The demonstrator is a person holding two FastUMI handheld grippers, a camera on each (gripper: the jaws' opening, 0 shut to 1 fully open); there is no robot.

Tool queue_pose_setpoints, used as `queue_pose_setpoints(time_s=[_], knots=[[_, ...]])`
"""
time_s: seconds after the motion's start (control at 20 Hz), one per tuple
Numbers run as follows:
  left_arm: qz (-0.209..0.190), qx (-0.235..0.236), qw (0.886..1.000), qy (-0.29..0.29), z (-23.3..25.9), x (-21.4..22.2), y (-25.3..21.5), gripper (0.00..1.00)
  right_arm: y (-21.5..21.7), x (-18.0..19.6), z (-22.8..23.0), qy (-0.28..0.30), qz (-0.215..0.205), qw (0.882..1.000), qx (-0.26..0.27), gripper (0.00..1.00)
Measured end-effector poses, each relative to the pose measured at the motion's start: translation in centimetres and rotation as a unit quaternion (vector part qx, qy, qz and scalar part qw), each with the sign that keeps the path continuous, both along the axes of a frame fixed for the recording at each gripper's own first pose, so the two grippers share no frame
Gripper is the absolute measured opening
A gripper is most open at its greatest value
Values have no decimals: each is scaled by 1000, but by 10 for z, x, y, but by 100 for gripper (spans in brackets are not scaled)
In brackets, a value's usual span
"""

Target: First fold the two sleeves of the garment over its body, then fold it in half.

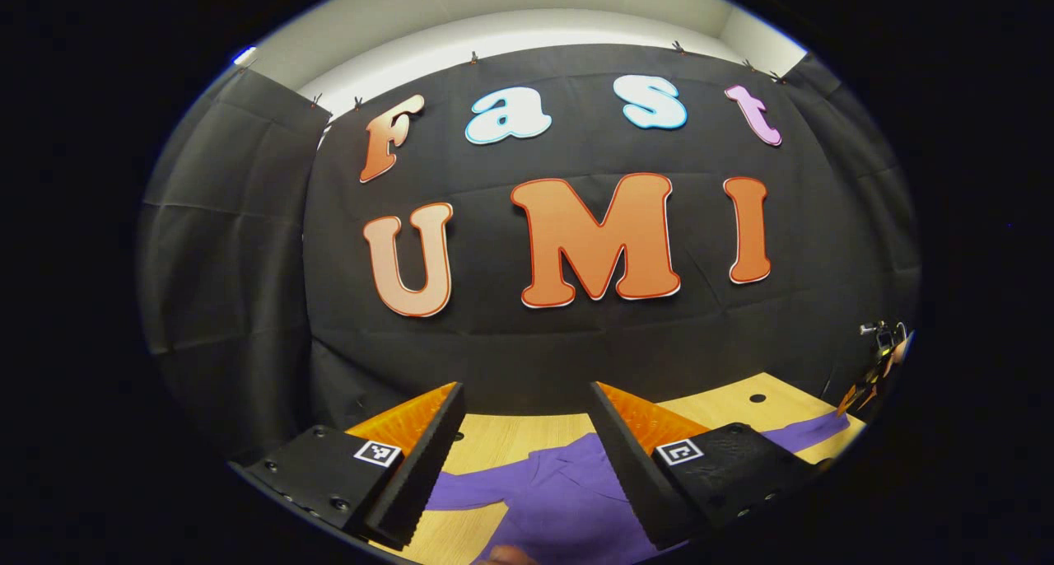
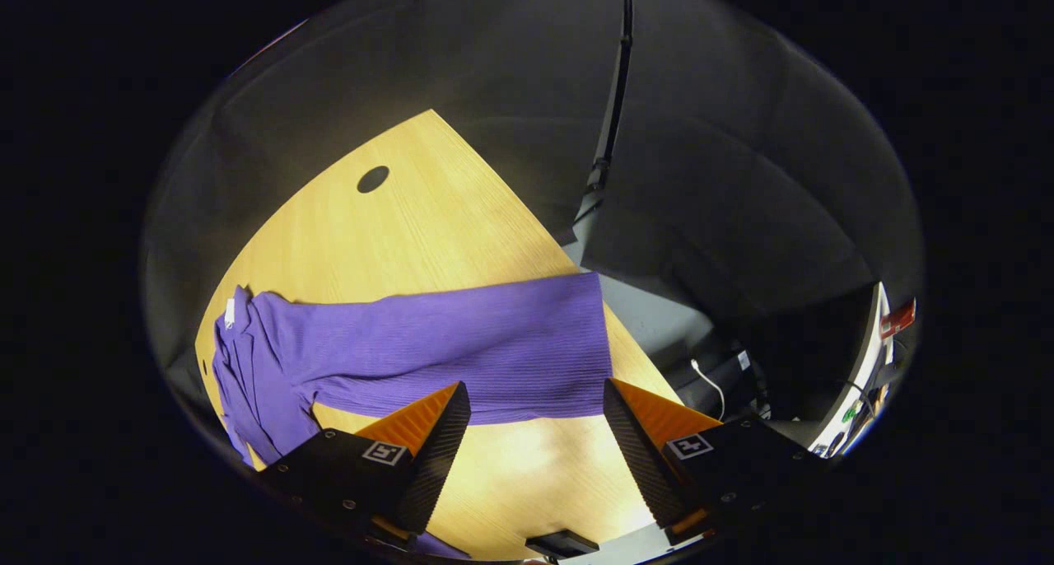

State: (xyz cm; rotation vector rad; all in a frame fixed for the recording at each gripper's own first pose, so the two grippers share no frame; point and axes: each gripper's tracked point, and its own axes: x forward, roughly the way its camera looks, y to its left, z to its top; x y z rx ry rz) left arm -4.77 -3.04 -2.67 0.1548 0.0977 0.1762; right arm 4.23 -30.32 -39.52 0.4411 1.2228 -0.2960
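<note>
A purple ribbed garment (image 1: 560, 491) lies flat on the wooden table (image 1: 494, 437). My left gripper (image 1: 527, 400) hangs open above its body with nothing between the fingers. One sleeve (image 1: 811, 429) runs out to the right in the left gripper view. In the right gripper view that long purple sleeve (image 2: 461, 343) stretches across the table (image 2: 412, 219), its cuff end reaching the table's right edge. My right gripper (image 2: 535, 396) is open just above the sleeve near the cuff and holds nothing. The garment's body (image 2: 247, 375) bunches at the left.
A round cable hole (image 2: 372, 179) sits in the far part of the table. Past the table's right edge are a grey floor, cables (image 2: 708, 380) and dark equipment. The other gripper and a hand (image 1: 881, 367) show at the far right of the left gripper view.
</note>
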Motion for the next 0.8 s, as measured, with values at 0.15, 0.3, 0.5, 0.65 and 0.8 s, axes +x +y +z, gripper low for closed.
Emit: queue_pose_setpoints(time_s=[0.15, 0.3, 0.5, 0.65, 0.8], knots=[[11, 1, 1000, 19, -14, -2, 0, 97, -3, -2, -12, 20, 7, 1000, 15, 98], [18, 2, 999, 33, -22, -2, -3, 97, -10, 0, -28, 34, 13, 999, 4, 97], [16, 9, 999, 42, -26, 2, -11, 98, -17, 5, -42, 41, 6, 999, -4, 97], [14, 14, 999, 47, -29, 4, -17, 96, -15, -2, -56, 64, 10, 998, -8, 95], [15, 19, 999, 48, -28, 5, -22, 98, -14, 2, -52, 57, 24, 998, -17, 87]])
